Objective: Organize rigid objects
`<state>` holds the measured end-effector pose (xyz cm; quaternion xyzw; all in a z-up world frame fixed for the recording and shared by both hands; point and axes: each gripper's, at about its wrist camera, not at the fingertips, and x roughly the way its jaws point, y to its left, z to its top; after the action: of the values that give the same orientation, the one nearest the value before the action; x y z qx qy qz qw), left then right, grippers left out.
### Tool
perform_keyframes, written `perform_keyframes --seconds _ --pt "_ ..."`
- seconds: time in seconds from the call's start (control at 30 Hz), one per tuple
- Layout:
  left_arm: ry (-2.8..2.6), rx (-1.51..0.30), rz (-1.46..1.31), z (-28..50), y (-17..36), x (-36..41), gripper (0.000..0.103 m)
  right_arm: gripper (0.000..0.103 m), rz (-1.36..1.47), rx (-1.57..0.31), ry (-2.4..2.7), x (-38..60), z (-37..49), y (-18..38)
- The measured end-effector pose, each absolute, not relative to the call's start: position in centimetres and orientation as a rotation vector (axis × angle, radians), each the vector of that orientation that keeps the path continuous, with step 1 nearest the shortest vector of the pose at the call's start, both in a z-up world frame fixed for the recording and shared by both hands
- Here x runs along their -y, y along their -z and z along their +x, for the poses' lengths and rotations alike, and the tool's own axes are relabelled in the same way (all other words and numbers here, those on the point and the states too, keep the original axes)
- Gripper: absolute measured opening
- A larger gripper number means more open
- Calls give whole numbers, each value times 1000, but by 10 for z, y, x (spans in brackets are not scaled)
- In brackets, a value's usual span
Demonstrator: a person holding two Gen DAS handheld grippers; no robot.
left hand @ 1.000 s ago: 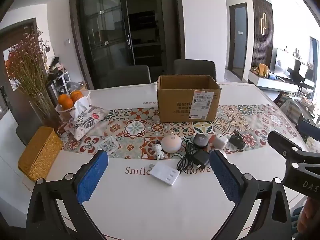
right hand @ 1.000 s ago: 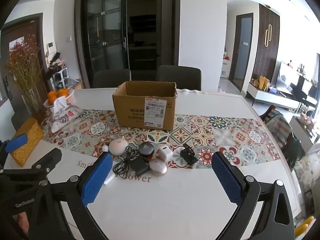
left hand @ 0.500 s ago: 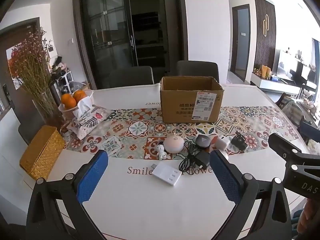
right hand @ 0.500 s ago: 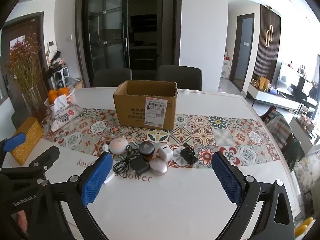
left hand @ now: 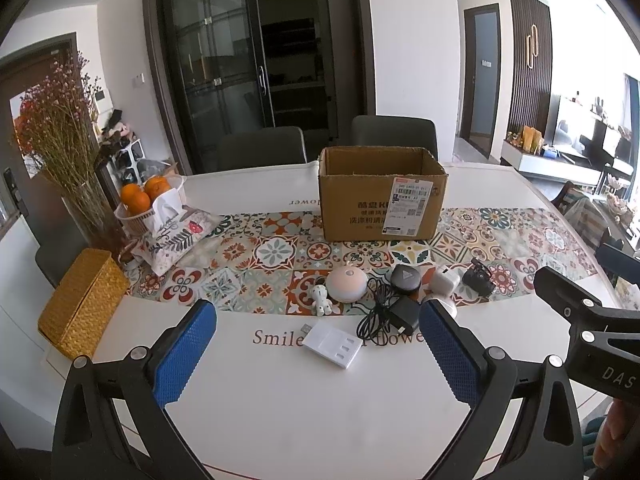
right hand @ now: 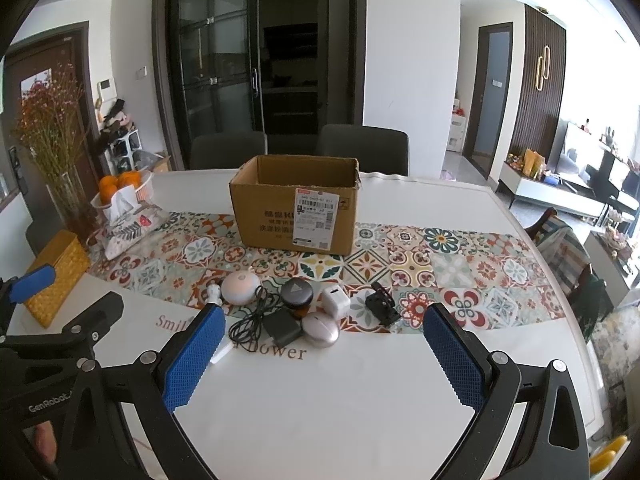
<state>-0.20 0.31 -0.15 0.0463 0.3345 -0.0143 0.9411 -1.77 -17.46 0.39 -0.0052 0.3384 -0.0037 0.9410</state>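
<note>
View crept forward; gadgets [left hand: 384, 296] beyond spread left tongs [left hand: 318, 354].

A bright dining room with white walls, where a white worktop [left hand: 280, 392] carries a colourful tile-patterned runner [left hand: 276, 252] across its middle. Behind it stand two dark grey chairs [right hand: 362, 148] in front of tall dark-framed glass doors [right hand: 218, 64], and a dark wooden door [right hand: 48, 76] sits at the left near a glass vase of dried reddish flowers [left hand: 60, 128]. To the right, a dark slatted wall panel [right hand: 540, 88] with a gold ornament leads into a sunlit living area with a low white cabinet [right hand: 560, 196].
</note>
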Motion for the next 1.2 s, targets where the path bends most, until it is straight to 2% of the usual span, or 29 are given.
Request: perform_keyframes --seconds 1.2 --pt "25 -686 100 0 6 -4 103 100 -9 -694 8 174 -17 -2"
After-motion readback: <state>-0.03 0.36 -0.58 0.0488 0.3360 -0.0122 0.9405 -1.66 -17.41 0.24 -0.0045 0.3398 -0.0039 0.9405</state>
